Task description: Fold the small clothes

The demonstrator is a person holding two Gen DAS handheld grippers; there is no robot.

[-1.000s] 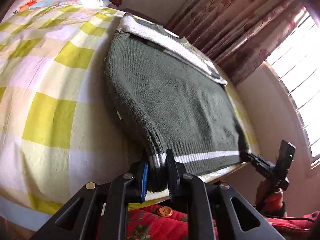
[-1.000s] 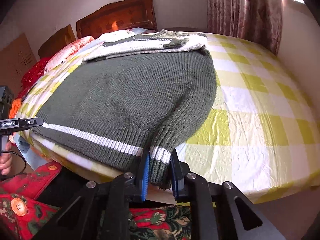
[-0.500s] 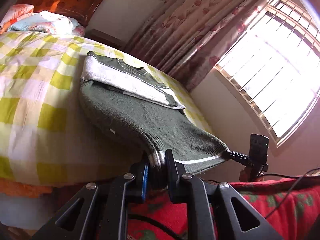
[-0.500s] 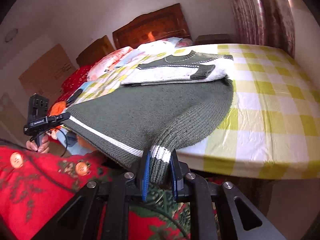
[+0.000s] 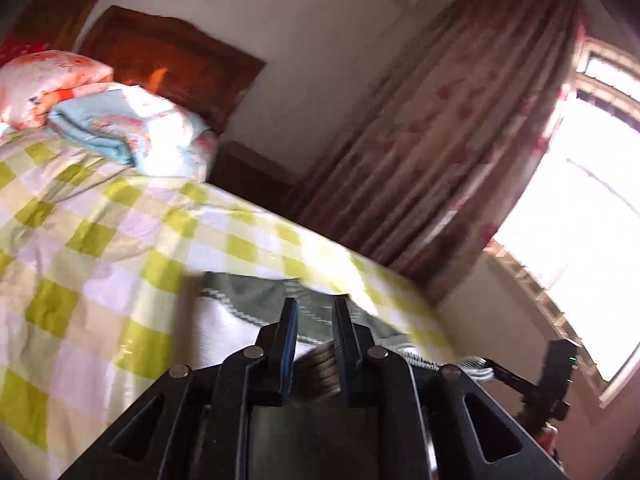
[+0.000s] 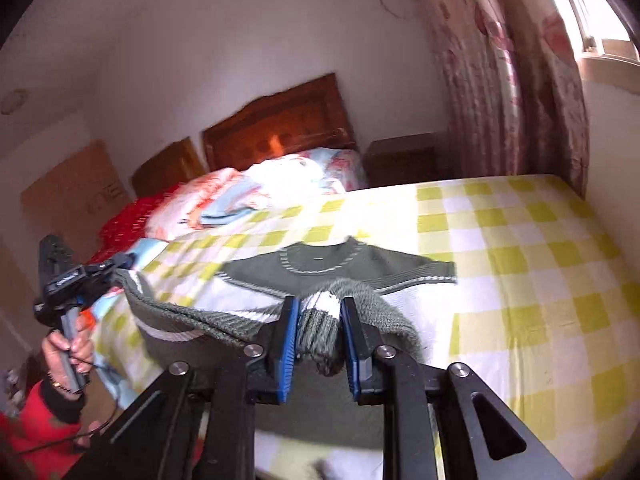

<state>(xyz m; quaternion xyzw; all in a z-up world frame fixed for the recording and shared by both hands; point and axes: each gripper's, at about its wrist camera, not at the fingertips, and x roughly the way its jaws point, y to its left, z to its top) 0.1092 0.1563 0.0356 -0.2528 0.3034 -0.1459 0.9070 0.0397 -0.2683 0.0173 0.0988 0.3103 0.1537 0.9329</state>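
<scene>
A green knit sweater [image 6: 340,264] with white stripes lies on the checked bed, neckline away from me. My right gripper [image 6: 318,312] is shut on the striped cuff and hem corner [image 6: 320,320], lifted above the bed. My left gripper [image 5: 314,312] is shut on the other hem corner [image 5: 320,364]; it also shows in the right wrist view [image 6: 104,270] at the left, holding the hem [image 6: 168,316] taut. The sweater's collar end [image 5: 248,292] shows beyond the left fingers. The lower body hangs between the two grippers.
The yellow and white checked bedspread [image 6: 520,248] covers the bed. Pillows and a folded blue quilt [image 5: 120,128] lie by the wooden headboard [image 6: 280,120]. Floral curtains [image 5: 460,140] and a bright window are at the right. A nightstand [image 6: 404,156] stands beside the headboard.
Both grippers have risen and moved forward over the bed, carrying the sweater's bottom hem toward the collar. The flat lower body has lifted off the bedspread.
</scene>
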